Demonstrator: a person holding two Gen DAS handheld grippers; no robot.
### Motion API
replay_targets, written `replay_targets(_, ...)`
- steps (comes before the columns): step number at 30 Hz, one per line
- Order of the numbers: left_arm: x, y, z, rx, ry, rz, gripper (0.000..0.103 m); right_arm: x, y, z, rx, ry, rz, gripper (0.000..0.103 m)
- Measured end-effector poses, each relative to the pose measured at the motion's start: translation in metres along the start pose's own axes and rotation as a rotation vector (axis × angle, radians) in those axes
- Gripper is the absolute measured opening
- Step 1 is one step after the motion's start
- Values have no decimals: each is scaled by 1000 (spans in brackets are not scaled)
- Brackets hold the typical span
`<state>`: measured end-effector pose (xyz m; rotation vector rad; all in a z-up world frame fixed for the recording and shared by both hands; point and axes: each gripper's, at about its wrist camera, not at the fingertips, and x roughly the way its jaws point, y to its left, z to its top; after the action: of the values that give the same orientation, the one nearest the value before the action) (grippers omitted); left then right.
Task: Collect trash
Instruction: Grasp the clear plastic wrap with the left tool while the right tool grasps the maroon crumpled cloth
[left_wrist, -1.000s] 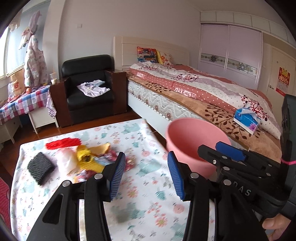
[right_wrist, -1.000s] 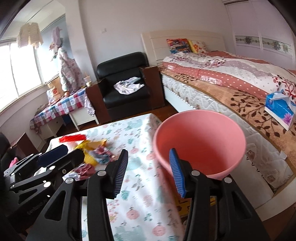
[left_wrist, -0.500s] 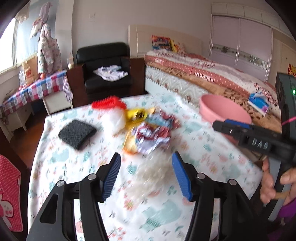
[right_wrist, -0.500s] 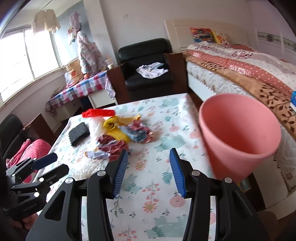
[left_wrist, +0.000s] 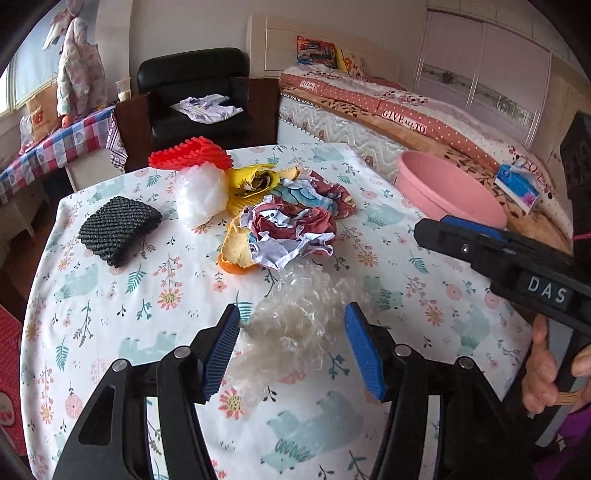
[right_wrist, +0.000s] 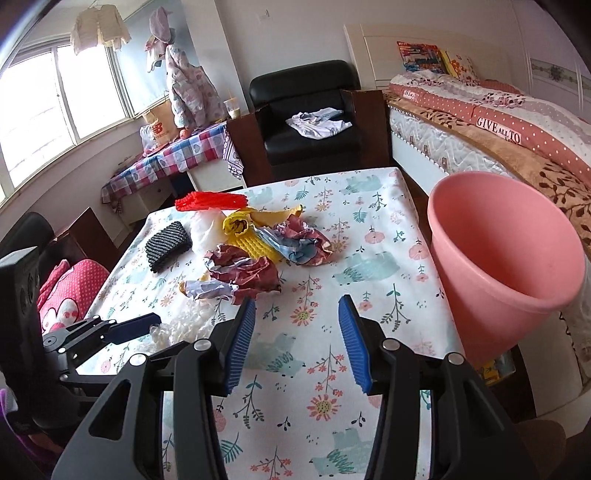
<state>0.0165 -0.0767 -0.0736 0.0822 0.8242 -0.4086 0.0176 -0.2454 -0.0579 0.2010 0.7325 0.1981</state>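
A heap of trash lies on the floral tablecloth (left_wrist: 110, 295): clear bubble wrap (left_wrist: 299, 314), crumpled red and white paper (left_wrist: 291, 236), a yellow wrapper (left_wrist: 255, 181), white foam (left_wrist: 201, 194), red foam net (left_wrist: 192, 157), black foam net (left_wrist: 118, 229). My left gripper (left_wrist: 291, 347) is open, its jaws on either side of the bubble wrap, just above it. My right gripper (right_wrist: 297, 347) is open and empty over the tablecloth (right_wrist: 369, 236), near the crumpled paper (right_wrist: 243, 275). A pink bin (right_wrist: 502, 258) stands at the table's right edge, also in the left wrist view (left_wrist: 447, 192).
A bed (left_wrist: 424, 114) runs along the right behind the bin. A black armchair (left_wrist: 199, 99) stands behind the table. A side table with a checked cloth (right_wrist: 173, 155) is at the left by the window.
Both grippers swung left from the bin toward the trash heap. My left gripper came down and forward until its open jaws bracket the bubble wrap.
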Motion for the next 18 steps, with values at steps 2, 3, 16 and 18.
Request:
replay_targets(2, 0, 0, -1, 5, -6, 0, 51, 4, 1, 1, -4, 6, 1, 48)
replay_targets(3, -1, 1, -1, 8, -12, 3, 47, 6, 2, 1, -7, 11, 3, 48)
replay_targets(16, -41, 24, -9, -29, -80, -16, 41, 50, 33, 22, -59, 76, 54, 48)
replay_targets(18, -48, 30, -11, -47, -88, -11, 41, 61, 34, 25, -45, 101, 63, 48)
